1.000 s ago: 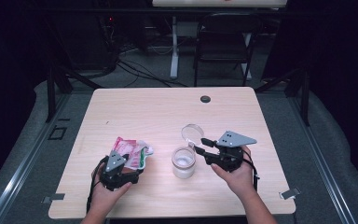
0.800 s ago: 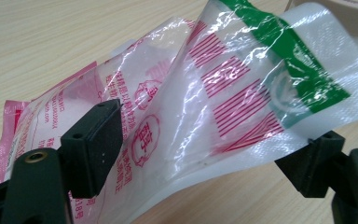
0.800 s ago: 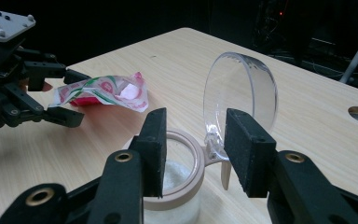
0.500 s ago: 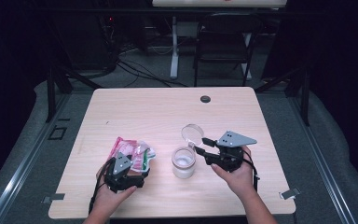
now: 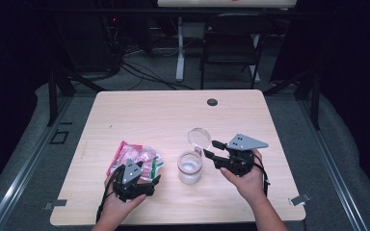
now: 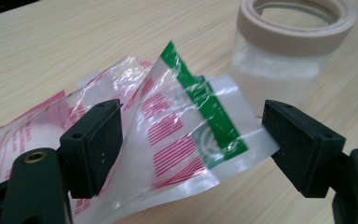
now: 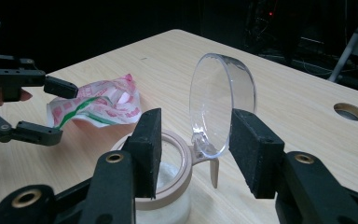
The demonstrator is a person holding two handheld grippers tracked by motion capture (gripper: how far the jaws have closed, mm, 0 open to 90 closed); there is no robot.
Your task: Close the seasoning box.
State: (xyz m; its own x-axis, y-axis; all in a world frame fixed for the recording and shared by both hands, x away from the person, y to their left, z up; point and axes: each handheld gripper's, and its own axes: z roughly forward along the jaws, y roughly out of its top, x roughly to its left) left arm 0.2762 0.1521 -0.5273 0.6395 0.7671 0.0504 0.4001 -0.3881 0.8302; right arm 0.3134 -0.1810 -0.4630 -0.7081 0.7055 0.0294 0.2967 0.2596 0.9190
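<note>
A small clear jar (image 5: 189,167) with a tan rim stands mid-table, white powder in its bottom (image 7: 168,175). Its hinged clear lid (image 7: 223,100) is flipped up on the far side (image 5: 200,138). My right gripper (image 7: 196,119) reaches in from the right (image 5: 209,148). Its jaws have just been opening and now stand open on either side of the lid's lower edge, with a gap at the left pad. A crinkled red, white and green plastic bag (image 5: 136,156) lies left of the jar. My left gripper (image 6: 191,133) is open, and the bag's green-striped corner (image 6: 200,116) lies loose between its pads.
A round cable hole (image 5: 212,102) sits near the table's far edge. The wooden table (image 5: 149,115) is bare beyond the jar and bag. A chair (image 5: 231,43) and cables stand on the dark floor behind it.
My left gripper has shifted a little to the right along the bag's near edge, toward the jar. The right hand, jar and lid have stayed where they were.
</note>
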